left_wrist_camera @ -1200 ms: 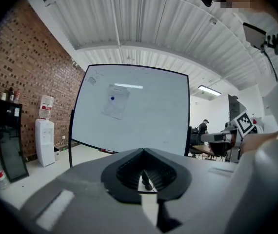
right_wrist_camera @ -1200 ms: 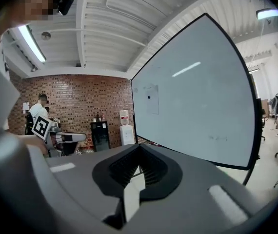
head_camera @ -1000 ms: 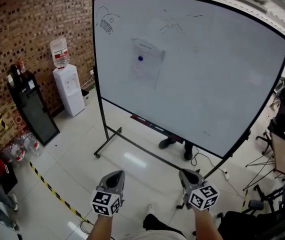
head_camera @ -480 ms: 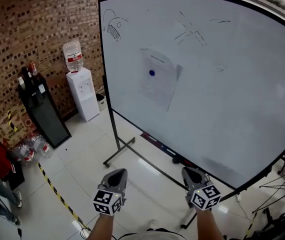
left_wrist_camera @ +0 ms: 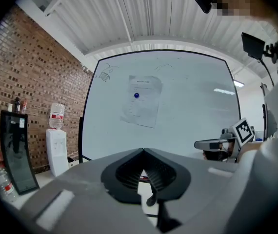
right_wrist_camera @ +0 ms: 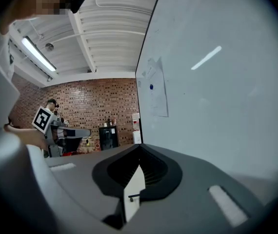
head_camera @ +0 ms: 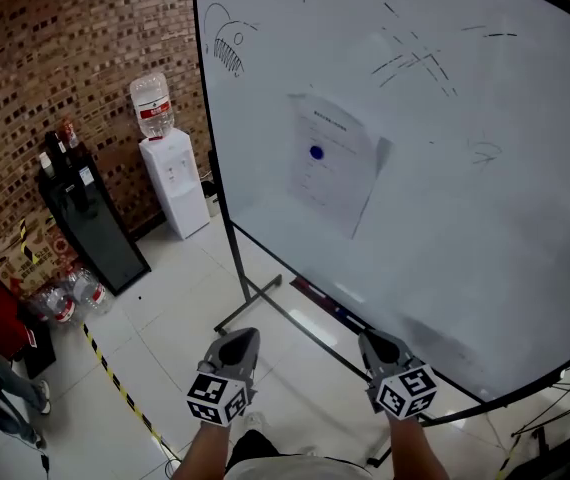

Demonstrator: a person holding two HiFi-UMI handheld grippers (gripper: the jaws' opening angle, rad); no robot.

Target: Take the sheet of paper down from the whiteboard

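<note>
A white sheet of paper (head_camera: pixel 333 161) hangs on the whiteboard (head_camera: pixel 485 208), pinned near its top by a small blue magnet (head_camera: pixel 316 152). The left gripper view shows the sheet of paper (left_wrist_camera: pixel 141 100) straight ahead and the right gripper view shows the sheet of paper (right_wrist_camera: pixel 157 87) at a slant. My left gripper (head_camera: pixel 237 345) and right gripper (head_camera: pixel 379 346) are low in the head view, side by side, well short of the board. Both are shut with nothing between their jaws.
The whiteboard stands on a black wheeled frame (head_camera: pixel 249 298) with a marker tray (head_camera: pixel 327 305). At left against the brick wall (head_camera: pixel 55 48) stand a water dispenser (head_camera: pixel 170 168), a black cabinet (head_camera: pixel 93 223) and several bottles (head_camera: pixel 65 303). Yellow-black tape (head_camera: pixel 115 383) crosses the tiled floor.
The board and its paper have grown larger and closer in the head view as I moved toward them. Both grippers stayed shut and kept their spot low in the view.
</note>
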